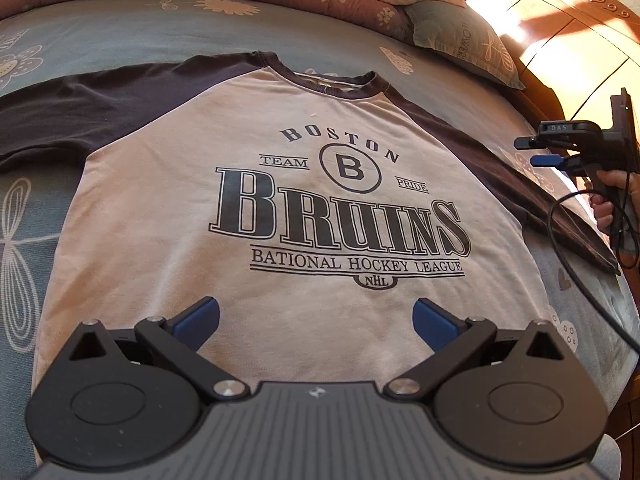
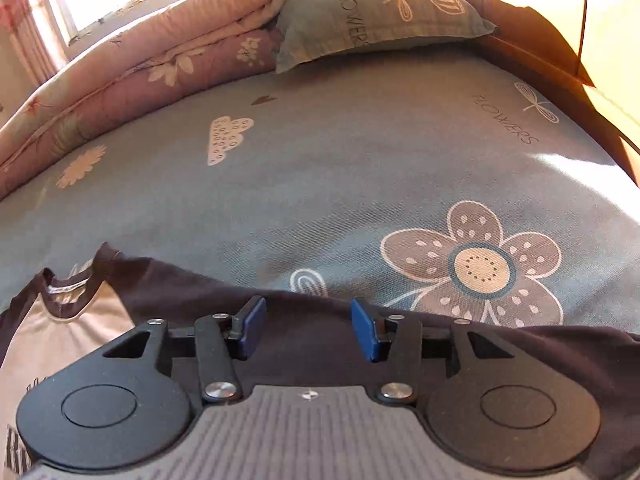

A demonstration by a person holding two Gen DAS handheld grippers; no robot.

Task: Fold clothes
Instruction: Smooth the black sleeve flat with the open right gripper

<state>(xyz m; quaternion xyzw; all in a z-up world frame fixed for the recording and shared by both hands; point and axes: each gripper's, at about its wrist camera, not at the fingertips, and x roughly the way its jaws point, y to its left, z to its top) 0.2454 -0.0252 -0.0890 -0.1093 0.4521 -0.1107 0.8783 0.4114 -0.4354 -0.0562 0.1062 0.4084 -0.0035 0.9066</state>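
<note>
Here, a raglan T-shirt (image 1: 256, 208) lies face up and flat on a bed, its pale body printed with "Boston Bruins" hockey lettering, its dark sleeves spread to either side and its dark collar (image 1: 320, 80) pointing toward the far edge of the bed. The left gripper (image 1: 316, 320) hovers over the shirt's lower hem with its blue-padded jaws wide apart and nothing between them. The right gripper (image 2: 308, 328), gripped by a person's hand (image 1: 612, 204) at the bed's edge, sits over the right dark sleeve (image 2: 304, 352); its jaws stand apart and the pads press on no cloth. Beneath the shirt spreads a blue-grey bedsheet (image 2: 340, 168) patterned with flowers and clouds. A matching pillow (image 2: 372, 20) and a rolled pink floral quilt (image 2: 132, 64) lie along the far side, sunlit.
</note>
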